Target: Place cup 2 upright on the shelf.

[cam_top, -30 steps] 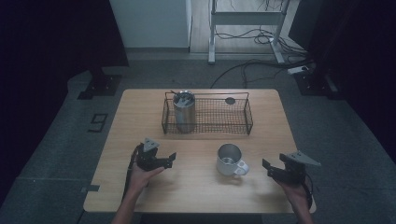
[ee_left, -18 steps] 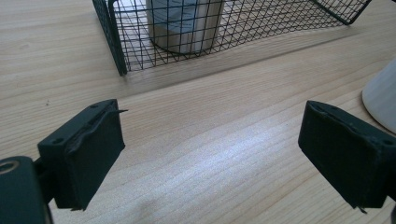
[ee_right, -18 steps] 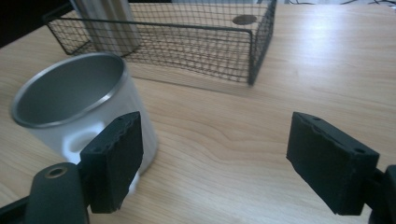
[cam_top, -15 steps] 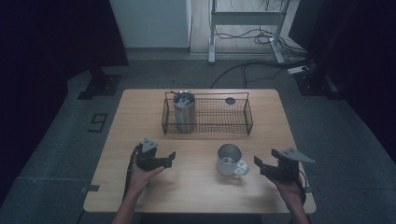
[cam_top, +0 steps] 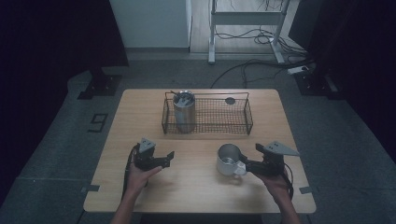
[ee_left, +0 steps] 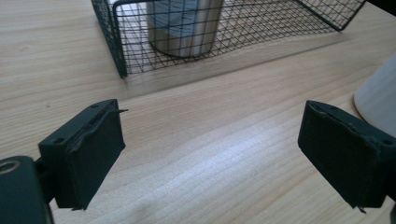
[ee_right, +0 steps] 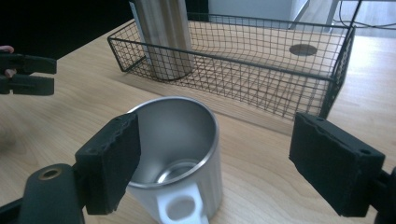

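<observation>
Much of the scene was cut off or dim. In your left gripper view the tumbler [ee_left: 184,23] lost its top to the frame edge, and the mug [ee_left: 379,95] showed as a pale sliver at the right, partly behind one jaw. In your right gripper view the mug's [ee_right: 180,154] base ran off the bottom, its handle facing you, and the tumbler's [ee_right: 163,37] rim was cropped. From above, the room around the table [cam_top: 140,116] was too dark to read.

By count: one table, one wire basket [cam_top: 219,119], one tumbler [cam_top: 183,112] standing upright in the basket's left end, one mug [cam_top: 228,159] upright on the bare wood in front of the basket, and one small dark disc [cam_top: 229,100] by the basket's far side; whether it lay inside or behind the basket was unclear.

Your left gripper [cam_top: 163,159] hung over the near left of the table with its jaws spread wide and nothing between them. Your right gripper [cam_top: 246,166] had its jaws spread too, just beside the mug's handle; its left jaw overlapped the mug's rim in its own view, but contact could not be judged.
</observation>
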A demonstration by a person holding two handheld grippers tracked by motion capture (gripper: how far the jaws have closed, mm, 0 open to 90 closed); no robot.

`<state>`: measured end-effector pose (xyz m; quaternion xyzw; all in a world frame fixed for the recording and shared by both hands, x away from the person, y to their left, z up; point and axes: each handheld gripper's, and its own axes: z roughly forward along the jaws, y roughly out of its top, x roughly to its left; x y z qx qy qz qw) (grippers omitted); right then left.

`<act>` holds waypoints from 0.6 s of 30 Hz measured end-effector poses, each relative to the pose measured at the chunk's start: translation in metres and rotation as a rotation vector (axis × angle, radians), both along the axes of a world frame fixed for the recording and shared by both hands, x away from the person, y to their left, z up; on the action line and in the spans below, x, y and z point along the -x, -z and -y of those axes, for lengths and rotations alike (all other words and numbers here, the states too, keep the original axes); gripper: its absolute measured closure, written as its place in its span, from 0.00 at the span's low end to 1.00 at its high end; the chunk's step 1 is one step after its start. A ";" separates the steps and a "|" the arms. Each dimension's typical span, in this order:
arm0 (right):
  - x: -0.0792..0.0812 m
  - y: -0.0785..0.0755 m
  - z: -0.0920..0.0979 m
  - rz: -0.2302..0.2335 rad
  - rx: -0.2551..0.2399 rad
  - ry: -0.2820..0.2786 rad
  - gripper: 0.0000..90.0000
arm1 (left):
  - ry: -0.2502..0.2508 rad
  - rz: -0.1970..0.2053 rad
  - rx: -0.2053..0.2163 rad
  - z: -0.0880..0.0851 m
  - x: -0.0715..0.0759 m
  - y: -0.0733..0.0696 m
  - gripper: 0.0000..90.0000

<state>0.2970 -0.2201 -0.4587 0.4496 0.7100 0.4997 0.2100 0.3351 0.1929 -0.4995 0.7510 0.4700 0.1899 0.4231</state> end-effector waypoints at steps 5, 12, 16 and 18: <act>-0.006 -0.001 -0.012 -0.013 0.016 -0.025 0.17 | 0.008 -0.005 -0.010 0.002 0.001 0.001 0.08; -0.014 0.003 -0.026 -0.026 0.006 -0.047 0.16 | 0.010 -0.017 -0.007 0.000 0.001 0.003 0.08; -0.014 0.007 -0.031 -0.031 0.011 -0.058 0.15 | 0.009 -0.017 -0.014 0.000 0.002 0.003 0.08; -0.014 0.008 -0.033 -0.035 0.022 -0.070 0.14 | 0.006 -0.019 -0.014 0.000 0.003 0.003 0.08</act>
